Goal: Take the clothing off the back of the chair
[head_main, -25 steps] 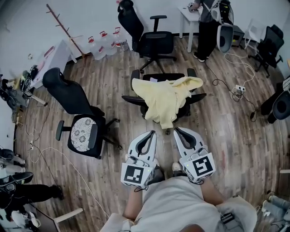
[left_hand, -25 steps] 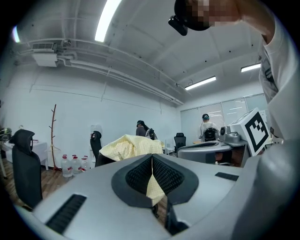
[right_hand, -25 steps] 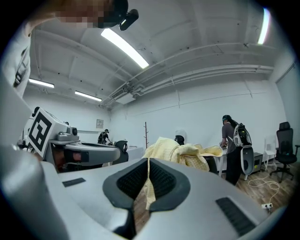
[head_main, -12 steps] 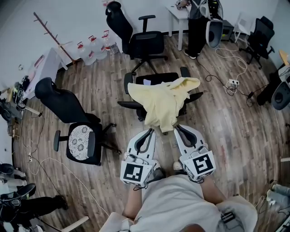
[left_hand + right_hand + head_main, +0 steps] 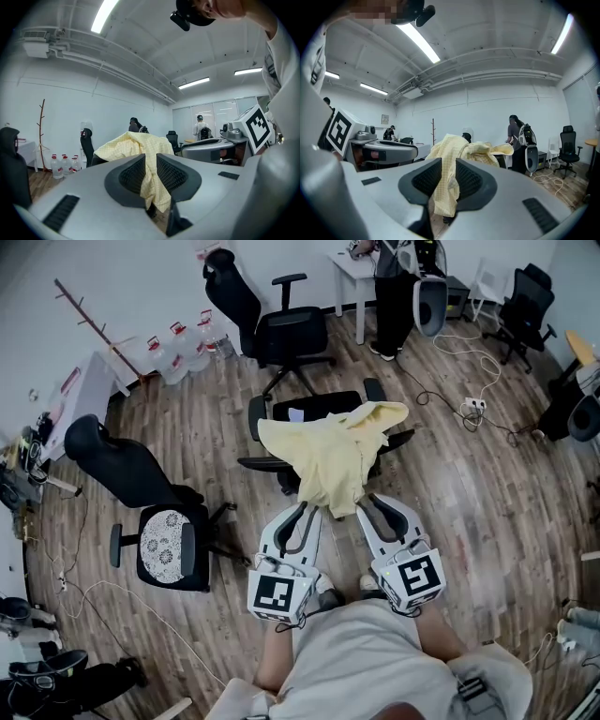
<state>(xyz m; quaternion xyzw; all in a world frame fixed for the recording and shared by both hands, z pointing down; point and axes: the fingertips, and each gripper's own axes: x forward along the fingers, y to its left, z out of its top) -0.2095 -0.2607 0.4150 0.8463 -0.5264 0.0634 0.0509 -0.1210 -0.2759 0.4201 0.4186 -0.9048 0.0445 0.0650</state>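
A pale yellow garment [image 5: 328, 451] hangs over the back of a black office chair [image 5: 319, 405]. Its hem drops toward me. My left gripper [image 5: 302, 514] and right gripper [image 5: 367, 505] point level at it, one on each side of the hem's low end. Both pairs of jaws have just been opening and stand narrowly open with nothing between the pads. In the left gripper view the garment [image 5: 136, 145] shows beyond the gap of the left gripper [image 5: 151, 160]. The right gripper view shows the same garment [image 5: 457, 147] past the right gripper [image 5: 448, 161].
A second black chair [image 5: 281, 329] stands behind the draped one. Another with a patterned cushion [image 5: 169, 538] is at the left. Water jugs [image 5: 178, 338] line the wall. A person [image 5: 394, 287] stands at a white desk. Cables and a power strip [image 5: 473, 407] lie on the floor at right.
The draped chair has come nearer in the head view. The garment's hem, which was ahead of both gripper tips, now hangs level with them and between the two grippers.
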